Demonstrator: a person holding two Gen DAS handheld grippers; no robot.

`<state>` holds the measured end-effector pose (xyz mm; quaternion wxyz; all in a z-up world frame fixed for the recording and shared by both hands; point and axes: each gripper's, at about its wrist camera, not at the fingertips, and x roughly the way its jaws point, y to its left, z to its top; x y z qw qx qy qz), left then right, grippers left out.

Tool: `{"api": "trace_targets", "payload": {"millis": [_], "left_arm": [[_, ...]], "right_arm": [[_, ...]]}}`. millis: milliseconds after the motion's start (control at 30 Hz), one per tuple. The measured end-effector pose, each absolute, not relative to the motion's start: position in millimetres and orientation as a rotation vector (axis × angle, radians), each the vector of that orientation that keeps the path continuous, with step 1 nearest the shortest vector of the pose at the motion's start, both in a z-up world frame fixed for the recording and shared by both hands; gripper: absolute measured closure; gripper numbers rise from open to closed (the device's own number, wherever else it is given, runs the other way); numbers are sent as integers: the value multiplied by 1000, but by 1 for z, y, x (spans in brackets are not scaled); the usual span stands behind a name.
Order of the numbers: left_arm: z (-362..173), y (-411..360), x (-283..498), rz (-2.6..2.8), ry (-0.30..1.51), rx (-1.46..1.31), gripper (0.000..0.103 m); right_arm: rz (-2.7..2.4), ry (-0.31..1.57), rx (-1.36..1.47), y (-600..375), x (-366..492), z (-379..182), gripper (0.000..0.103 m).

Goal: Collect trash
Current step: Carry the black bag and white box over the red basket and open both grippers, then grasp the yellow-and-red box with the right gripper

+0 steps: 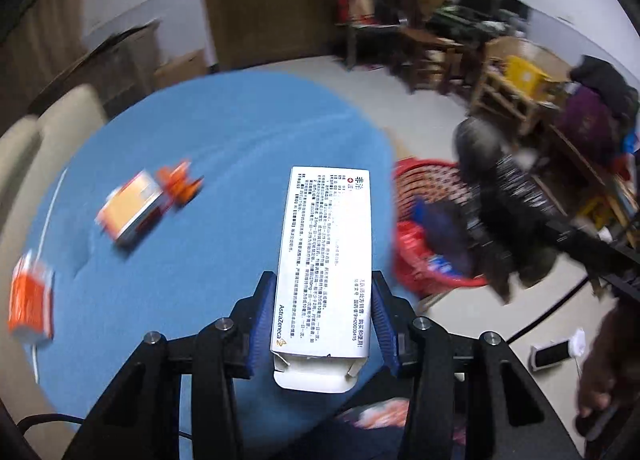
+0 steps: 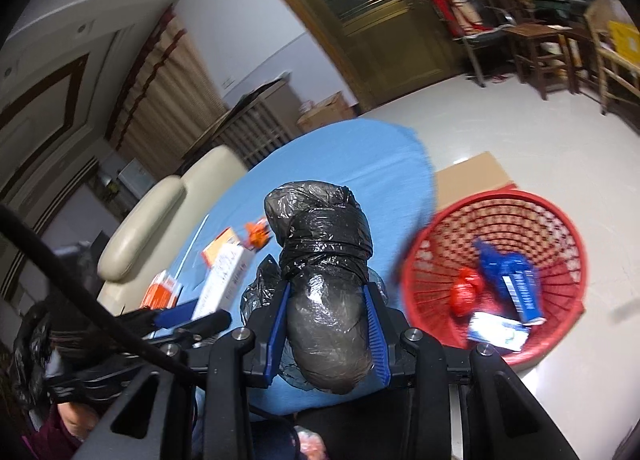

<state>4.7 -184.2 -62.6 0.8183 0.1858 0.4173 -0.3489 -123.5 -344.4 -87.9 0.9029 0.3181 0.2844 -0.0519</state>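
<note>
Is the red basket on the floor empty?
No, the red basket already holds a blue box, a red bag and another carton.

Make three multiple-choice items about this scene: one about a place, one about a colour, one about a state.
1. Where is the red plastic basket?
A. on the floor beside the blue round table
B. on the table
C. on a chair

2. What colour are the pads on the gripper fingers?
A. red
B. blue
C. white

3. What does the left gripper hold?
A. nothing
B. a bottle
C. a white cardboard medicine box

Answers: 1 A, the basket stands on pale floor next to the table edge. 2 B, the ribbed pads are blue. 3 C, both pads press the box sides.
</note>
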Motion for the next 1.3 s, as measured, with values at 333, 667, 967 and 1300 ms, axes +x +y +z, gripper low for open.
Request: {"api": "trace_targets", "payload": {"millis": [333, 667, 967, 1300], "left_arm": [[-64, -287, -5, -936, 925, 415, 54], [-88, -297, 7, -913, 954, 433, 40], [-75, -189, 17, -706, 819, 420, 35], [-93, -32, 57, -361, 821, 308, 35]], "right_arm": [[-285, 556, 776, -419, -164, -108, 62], [-369, 588, 878, -454, -167, -136, 31], [-283, 610, 803, -421, -137, -117, 31], [-121, 709, 677, -344, -64, -105, 31]]}}
